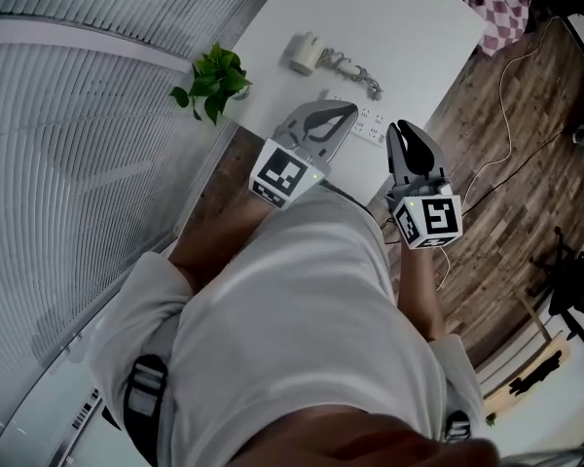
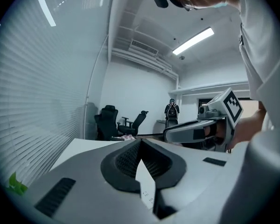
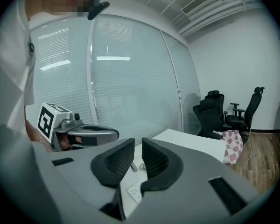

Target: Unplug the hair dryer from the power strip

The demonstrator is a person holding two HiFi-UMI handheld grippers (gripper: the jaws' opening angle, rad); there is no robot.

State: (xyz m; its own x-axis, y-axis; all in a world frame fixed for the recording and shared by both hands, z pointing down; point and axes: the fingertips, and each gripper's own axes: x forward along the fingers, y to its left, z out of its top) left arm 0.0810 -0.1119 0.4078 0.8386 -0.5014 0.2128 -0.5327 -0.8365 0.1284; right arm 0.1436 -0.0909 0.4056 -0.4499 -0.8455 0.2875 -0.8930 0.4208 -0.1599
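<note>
The cream hair dryer (image 1: 305,53) lies on the white table (image 1: 409,27), and its grey cord (image 1: 355,71) trails toward the white power strip (image 1: 368,125). I cannot tell whether the plug sits in a socket. Both grippers are raised above the table's near edge, touching neither object. My left gripper (image 1: 348,113) hangs over the strip's left end and hides it; its fingertips meet, empty (image 2: 139,143). To its right, my right gripper (image 1: 401,126) shows a narrow gap between its pads with nothing in it (image 3: 138,146). One of the strip's sockets (image 3: 134,189) shows below the right jaws.
A small potted plant (image 1: 214,81) stands at the table's left corner by the blinds (image 1: 68,115). A checkered cloth (image 1: 504,8) lies on a chair beyond the table. Cables (image 1: 506,115) run over the wooden floor on the right. Office chairs (image 3: 224,113) stand further back.
</note>
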